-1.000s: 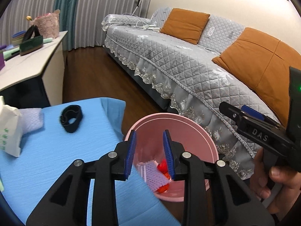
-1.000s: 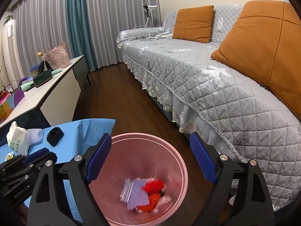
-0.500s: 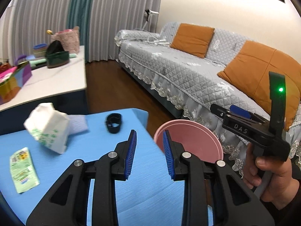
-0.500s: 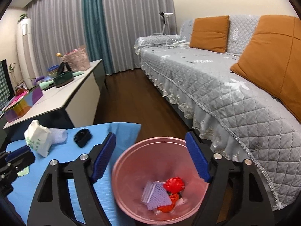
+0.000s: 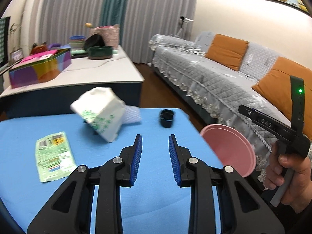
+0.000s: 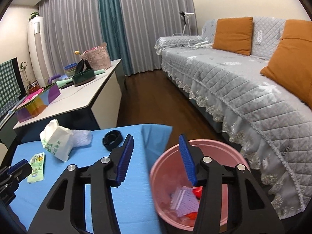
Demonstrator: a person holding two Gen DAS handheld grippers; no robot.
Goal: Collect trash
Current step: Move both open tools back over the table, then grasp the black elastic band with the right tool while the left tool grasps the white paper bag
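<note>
The left gripper (image 5: pixel 155 142) hung tilted downward over the blue table (image 5: pixel 156 198), its blue-padded jaws a modest gap apart with nothing between them, only bare cloth below. Ahead of its tips and a little to the left sat the white paper bag (image 5: pixel 101 113), tipped onto one corner and printed in green, with a piece of white foam mesh (image 5: pixel 132 114) tucked just behind it. Further left, flat on the cloth, lay the green wrapper (image 5: pixel 53 156). A black ring (image 5: pixel 166 118) rested ahead and slightly right, near the far edge of the table. All of that trash lay beyond the tips, none of it touched.

Off to the right, a hand (image 5: pixel 288 175) gripped the handle of the right gripper (image 6: pixel 157 142), which also pointed downward. Its jaws were closing on empty air: the left finger stood over the table's edge, the right one over the pink bin (image 6: pixel 220 146). The bin stood beside the table, between it and the grey sofa (image 6: pixel 224 74). At its bottom sat a lilac mesh bag (image 6: pixel 185 198) and some red scraps (image 6: pixel 197 192), partly hidden behind the right finger. From this camera the black ring lay just left of the left fingertip, with the paper bag and wrapper further left again.
</note>
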